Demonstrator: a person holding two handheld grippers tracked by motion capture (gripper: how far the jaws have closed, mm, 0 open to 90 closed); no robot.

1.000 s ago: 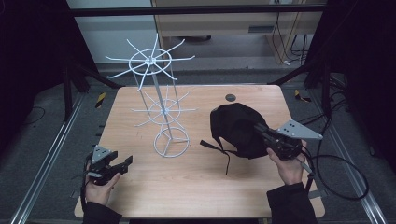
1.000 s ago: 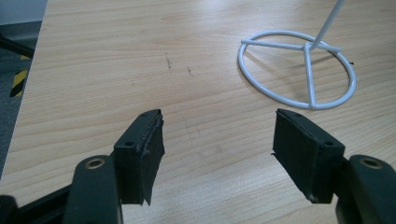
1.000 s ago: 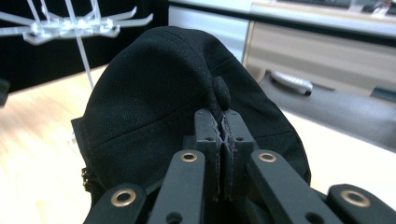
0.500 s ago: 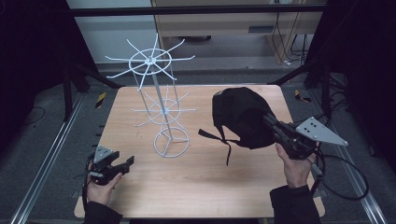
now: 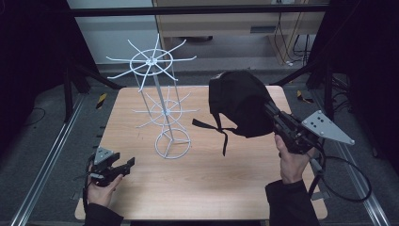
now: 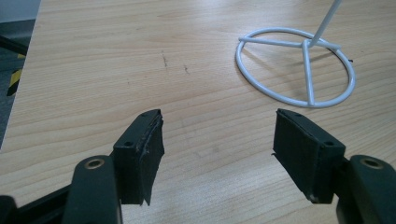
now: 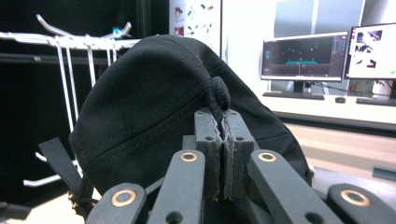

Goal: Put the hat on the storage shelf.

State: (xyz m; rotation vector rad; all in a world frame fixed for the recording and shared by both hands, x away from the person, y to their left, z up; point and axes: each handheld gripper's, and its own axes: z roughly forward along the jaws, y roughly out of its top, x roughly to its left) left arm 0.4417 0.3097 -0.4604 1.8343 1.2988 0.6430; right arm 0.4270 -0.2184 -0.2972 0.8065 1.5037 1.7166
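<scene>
Black woven-fabric domed cap (image 5: 240, 101) (strap dangling)

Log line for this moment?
right gripper: shut on black cap, lifted | left gripper: open, idle | wire rack: bare

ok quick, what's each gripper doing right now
Left gripper: open, nothing between its jaws, low over the table.
Right gripper: shut on a pinch of the black cap, held up off the table.

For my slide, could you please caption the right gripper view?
Right gripper pinching a black cap by its crown, white wire rack behind.
</scene>
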